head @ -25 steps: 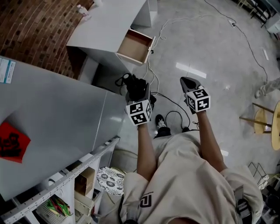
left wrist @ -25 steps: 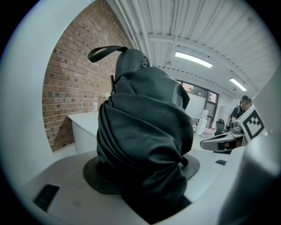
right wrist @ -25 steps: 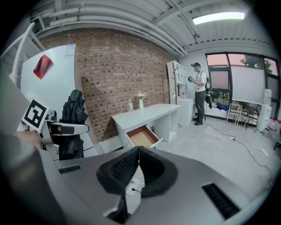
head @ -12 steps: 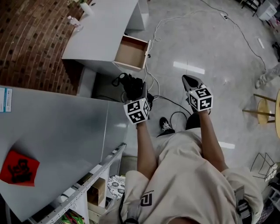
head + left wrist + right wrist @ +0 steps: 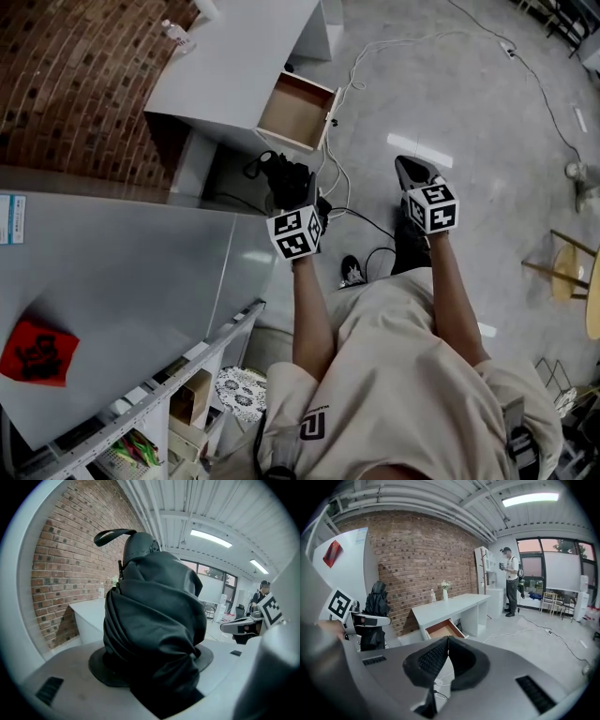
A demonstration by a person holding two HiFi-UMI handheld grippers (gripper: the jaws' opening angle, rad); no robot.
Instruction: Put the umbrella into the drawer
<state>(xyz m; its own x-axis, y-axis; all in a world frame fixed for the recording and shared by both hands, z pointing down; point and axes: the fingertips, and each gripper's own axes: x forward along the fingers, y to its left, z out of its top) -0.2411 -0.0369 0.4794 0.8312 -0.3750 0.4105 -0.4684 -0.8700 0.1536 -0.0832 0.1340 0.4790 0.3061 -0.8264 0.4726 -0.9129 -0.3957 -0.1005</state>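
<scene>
A white desk (image 5: 234,66) stands against a brick wall (image 5: 66,84) ahead of both grippers. Its drawer (image 5: 298,111) is pulled open, wood-coloured inside, just beyond the left gripper (image 5: 296,199). The umbrella (image 5: 154,620) sits between that gripper's jaws, short of the drawer. It is black and folded, its cloth bunched in loose creases, and its rounded end, with a strap loop, points away from the gripper. The left jaws are clamped on the cloth bundle. The right gripper (image 5: 446,644), held beside the left and apart from it over the floor (image 5: 469,103), has its jaws pressed together with nothing between them. Cables (image 5: 375,52) trail across the floor ahead.
</scene>
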